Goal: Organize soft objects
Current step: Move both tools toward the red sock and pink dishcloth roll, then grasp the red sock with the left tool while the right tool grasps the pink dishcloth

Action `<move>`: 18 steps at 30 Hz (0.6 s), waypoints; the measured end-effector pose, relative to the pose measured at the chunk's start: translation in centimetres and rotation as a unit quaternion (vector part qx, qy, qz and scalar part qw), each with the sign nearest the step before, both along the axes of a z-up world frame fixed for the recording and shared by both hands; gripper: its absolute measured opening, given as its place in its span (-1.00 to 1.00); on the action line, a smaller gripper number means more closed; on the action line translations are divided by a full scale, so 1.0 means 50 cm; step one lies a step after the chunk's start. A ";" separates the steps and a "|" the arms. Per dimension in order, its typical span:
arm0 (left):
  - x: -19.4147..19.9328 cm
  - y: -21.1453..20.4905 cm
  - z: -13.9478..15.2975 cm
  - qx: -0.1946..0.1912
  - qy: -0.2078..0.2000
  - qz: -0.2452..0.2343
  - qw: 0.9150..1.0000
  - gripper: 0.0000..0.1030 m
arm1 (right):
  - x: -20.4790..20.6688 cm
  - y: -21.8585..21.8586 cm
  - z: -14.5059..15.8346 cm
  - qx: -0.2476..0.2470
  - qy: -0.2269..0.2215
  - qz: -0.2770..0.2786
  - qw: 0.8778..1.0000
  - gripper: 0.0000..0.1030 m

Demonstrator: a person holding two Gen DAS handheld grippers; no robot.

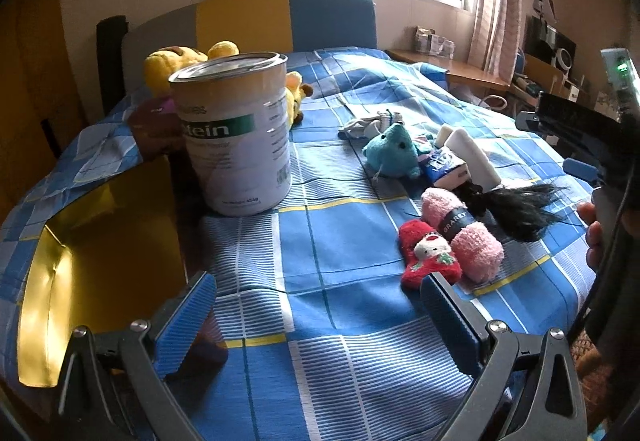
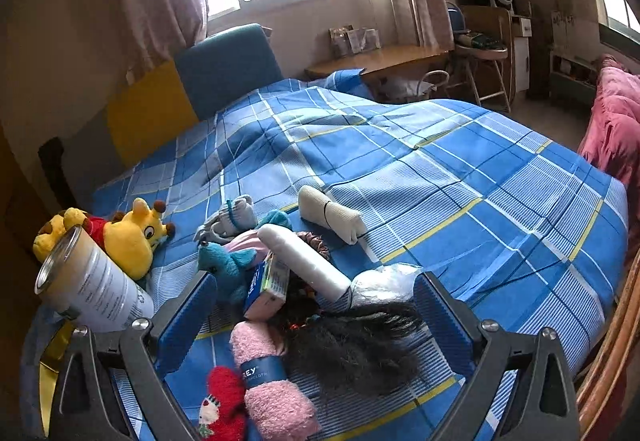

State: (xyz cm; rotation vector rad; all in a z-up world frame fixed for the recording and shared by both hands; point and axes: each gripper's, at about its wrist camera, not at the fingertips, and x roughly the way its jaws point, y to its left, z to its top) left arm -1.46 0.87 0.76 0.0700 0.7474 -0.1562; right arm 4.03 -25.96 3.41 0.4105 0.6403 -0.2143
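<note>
Left wrist view: your left tool hangs over the blue checked bed, jaws spread wide, nothing between them and nothing touched. Ahead of it: red plush sock touching pink fleece roll; black hair bundle just beyond; teal plush beside a small blue box and white foam roll. White protein tin stands upright near a gold-lined box, yellow plush toys behind it. This view alone shows your right hand on the other handle. Right wrist view: your right tool is likewise spread wide and gripping nothing, poised above the black hair bundle and pink fleece roll. Shown only here: a folded white cloth tied with a black band, lying apart from the pile, and a silvery plastic wrap.
</note>
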 end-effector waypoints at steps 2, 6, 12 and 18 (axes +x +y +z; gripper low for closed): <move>0.000 -0.007 -0.001 0.005 -0.001 -0.005 1.000 1.00 | -0.001 0.000 0.000 0.003 -0.002 0.002 1.000 0.96; 0.000 -0.016 -0.005 0.010 0.003 -0.012 1.000 1.00 | -0.002 -0.001 0.000 0.009 -0.003 0.003 1.000 0.96; 0.002 -0.025 -0.012 0.011 0.010 -0.018 1.000 1.00 | -0.001 -0.009 -0.002 0.024 -0.002 0.001 1.000 0.96; 0.007 -0.039 -0.018 0.016 0.017 -0.030 0.999 1.00 | -0.002 -0.011 -0.003 0.030 -0.003 0.005 1.000 0.96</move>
